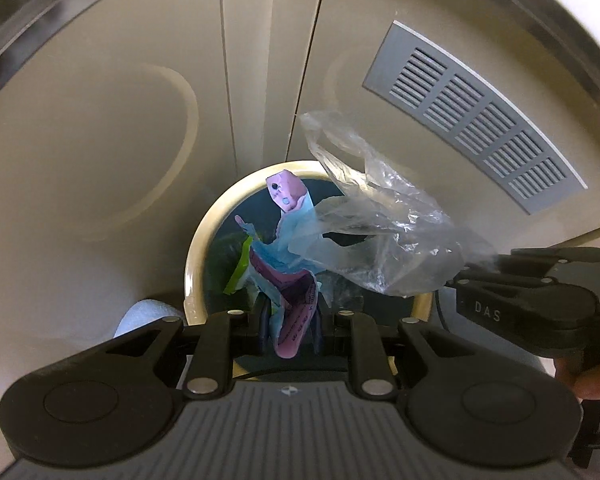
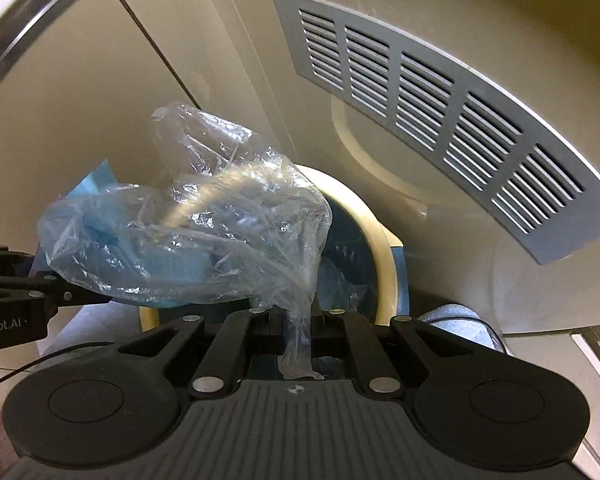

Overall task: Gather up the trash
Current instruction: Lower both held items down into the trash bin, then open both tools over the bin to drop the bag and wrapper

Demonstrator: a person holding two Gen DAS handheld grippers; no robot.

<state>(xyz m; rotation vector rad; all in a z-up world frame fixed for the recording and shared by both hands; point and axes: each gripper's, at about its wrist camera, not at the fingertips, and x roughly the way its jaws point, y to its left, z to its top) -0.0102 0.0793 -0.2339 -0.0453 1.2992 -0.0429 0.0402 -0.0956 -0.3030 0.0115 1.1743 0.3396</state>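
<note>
The left hand-held gripper (image 1: 290, 320) pinches a crumpled purple-and-blue wrapper (image 1: 290, 240) pointing lengthwise toward the cream-rimmed round bin (image 1: 204, 240) holding green scraps, while the right hand-held gripper (image 2: 298, 320) clamps a crinkled clear plastic bag (image 2: 204, 216) beside it.

The clear plastic bag (image 2: 204, 216), bunched just beyond the right gripper's fingers (image 2: 277, 322), veils the near rim of the bin (image 2: 384, 248) and most of its dark mouth, so the blue scraps behind it read only as a blur. Past the left gripper's fingers (image 1: 265, 322), the crumpled purple-and-blue wrapper (image 1: 288, 256) covers the bin's contents, and its printed text is too small to read. A person's hand (image 1: 592, 380) is cut off at the right edge.
</note>
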